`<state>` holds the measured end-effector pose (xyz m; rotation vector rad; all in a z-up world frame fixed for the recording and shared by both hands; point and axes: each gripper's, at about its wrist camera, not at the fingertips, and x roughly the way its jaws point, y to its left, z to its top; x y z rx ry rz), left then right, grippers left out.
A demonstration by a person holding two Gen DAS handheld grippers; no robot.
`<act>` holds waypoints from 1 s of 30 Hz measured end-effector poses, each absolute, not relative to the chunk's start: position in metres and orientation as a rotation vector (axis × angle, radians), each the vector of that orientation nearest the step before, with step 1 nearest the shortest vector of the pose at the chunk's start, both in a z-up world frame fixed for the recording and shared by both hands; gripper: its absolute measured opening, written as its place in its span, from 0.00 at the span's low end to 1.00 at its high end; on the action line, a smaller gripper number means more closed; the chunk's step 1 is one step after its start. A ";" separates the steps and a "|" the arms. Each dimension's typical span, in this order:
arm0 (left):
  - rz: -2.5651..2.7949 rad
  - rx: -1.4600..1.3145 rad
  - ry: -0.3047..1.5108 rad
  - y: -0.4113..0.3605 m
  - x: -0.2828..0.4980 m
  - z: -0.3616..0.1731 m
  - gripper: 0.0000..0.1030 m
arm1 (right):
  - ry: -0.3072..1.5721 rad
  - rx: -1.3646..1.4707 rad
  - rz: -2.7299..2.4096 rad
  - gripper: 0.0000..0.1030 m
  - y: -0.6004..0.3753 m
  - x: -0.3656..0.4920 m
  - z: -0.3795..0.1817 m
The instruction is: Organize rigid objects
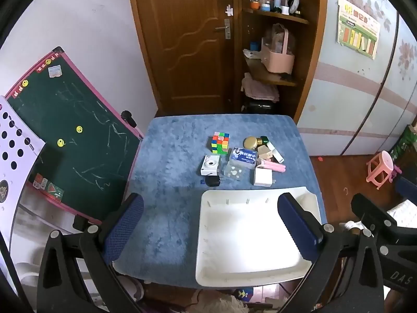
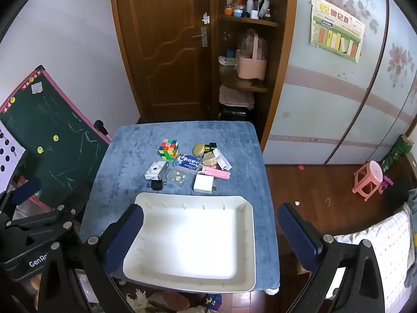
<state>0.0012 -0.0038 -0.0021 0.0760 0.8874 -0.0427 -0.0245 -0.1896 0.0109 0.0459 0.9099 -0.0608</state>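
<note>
We hold the left gripper released above the blue table, nothing between its jaws. Beyond it, a cube, camera, black plug, blue box, pink tube and white box lie clustered behind the empty white tray. The right gripper is likewise released, over the tray.

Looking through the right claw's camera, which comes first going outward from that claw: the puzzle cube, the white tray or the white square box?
1. White tray, directly beneath the right claw.
2. White square box, just beyond the tray's far rim.
3. Puzzle cube, farthest, back left.
</note>
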 end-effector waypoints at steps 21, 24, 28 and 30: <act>-0.057 0.064 0.905 -0.002 0.006 -0.004 0.99 | 0.913 0.069 -0.047 1.00 -0.198 -0.023 0.010; -0.058 0.065 0.904 -0.002 0.005 -0.004 0.99 | 0.912 0.079 -0.050 1.00 -0.199 -0.023 0.008; -0.059 0.060 0.907 -0.001 0.004 -0.006 0.99 | 0.912 0.079 -0.047 1.00 -0.195 -0.022 0.006; -0.060 0.055 0.909 0.001 0.004 -0.006 0.99 | 0.913 0.079 -0.044 1.00 -0.193 -0.022 0.005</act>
